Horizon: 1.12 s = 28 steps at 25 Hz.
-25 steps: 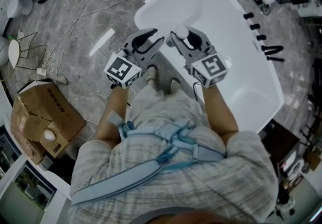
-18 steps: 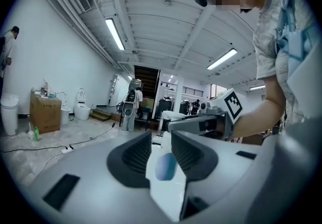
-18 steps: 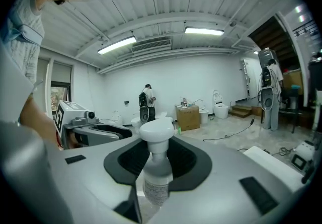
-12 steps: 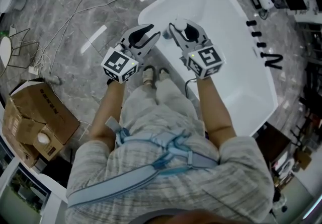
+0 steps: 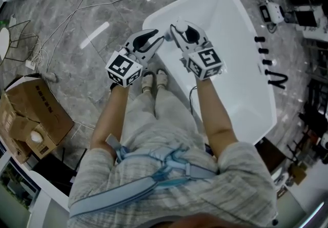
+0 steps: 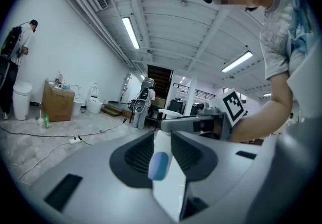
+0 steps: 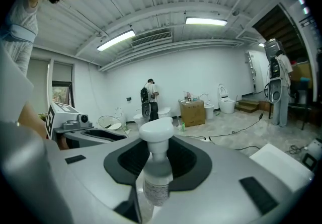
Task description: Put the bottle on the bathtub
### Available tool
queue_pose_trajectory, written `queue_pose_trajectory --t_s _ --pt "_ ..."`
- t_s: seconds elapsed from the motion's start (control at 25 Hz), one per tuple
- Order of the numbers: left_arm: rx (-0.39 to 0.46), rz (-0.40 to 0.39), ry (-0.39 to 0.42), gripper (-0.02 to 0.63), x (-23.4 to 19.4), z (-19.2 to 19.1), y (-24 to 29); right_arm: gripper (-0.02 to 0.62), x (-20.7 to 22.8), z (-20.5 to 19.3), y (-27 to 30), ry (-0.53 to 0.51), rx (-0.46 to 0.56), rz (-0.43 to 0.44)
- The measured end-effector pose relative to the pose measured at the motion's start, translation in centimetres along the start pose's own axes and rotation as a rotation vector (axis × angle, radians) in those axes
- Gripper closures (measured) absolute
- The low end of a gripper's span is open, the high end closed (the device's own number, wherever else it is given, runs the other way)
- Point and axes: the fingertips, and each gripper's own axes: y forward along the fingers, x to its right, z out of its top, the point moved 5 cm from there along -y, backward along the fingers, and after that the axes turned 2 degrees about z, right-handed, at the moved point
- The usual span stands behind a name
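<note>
Your 2 grippers have edged along the bathtub (image 5: pixel 241 58) rim, right gripper (image 5: pixel 183 31) clamped on the bottle (image 7: pixel 157 172) at its neck, left gripper (image 5: pixel 156 37) pinching a white item (image 6: pixel 163 167), blue-patched, hard to identify

This looks like a bare test hall or workshop, perhaps for bathroom ware: a white bathtub (image 5: pixel 241 42) on the grey stone floor (image 5: pixel 77 78), toilets (image 7: pixel 225 103) by the wall, cardboard boxes (image 5: pixel 31 119), strip lights (image 7: pixel 204 21) overhead.
</note>
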Motion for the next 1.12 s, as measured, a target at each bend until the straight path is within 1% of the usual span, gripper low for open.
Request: queue_pose_trajectory --t_s 0.2,0.48,0.6,0.68,0.72,1.12 --pt "-0.027 0.042 -0.058 0.500 -2.2 -2.6 0.8 0.483 2.6 -1.8 3.3 -0.004 -0.022 0.006" --pt "-0.049 0.076 -0.106 0.503 -5.8 -5.4 2.7 0.483 5.1 -3.5 8.5 -0.011 -0.044 0.039" --pt "-0.066 0.073 -0.109 0.546 -6.9 -6.4 3.6 0.483 6.0 -4.5 10.4 -0.019 -0.058 0.051" --pt "-0.076 0.071 -0.111 0.594 -7.6 -7.1 4.2 0.483 6.7 -5.2 11.7 -0.022 -0.070 0.053" --pt "-0.079 0.070 -0.116 0.601 -7.9 -7.3 4.4 0.483 7.1 -5.5 12.3 -0.024 -0.076 0.054" --pt "-0.089 0.105 -0.176 0.601 -11.5 -10.3 5.2 0.483 9.2 -9.1 18.1 -0.041 -0.145 0.058"
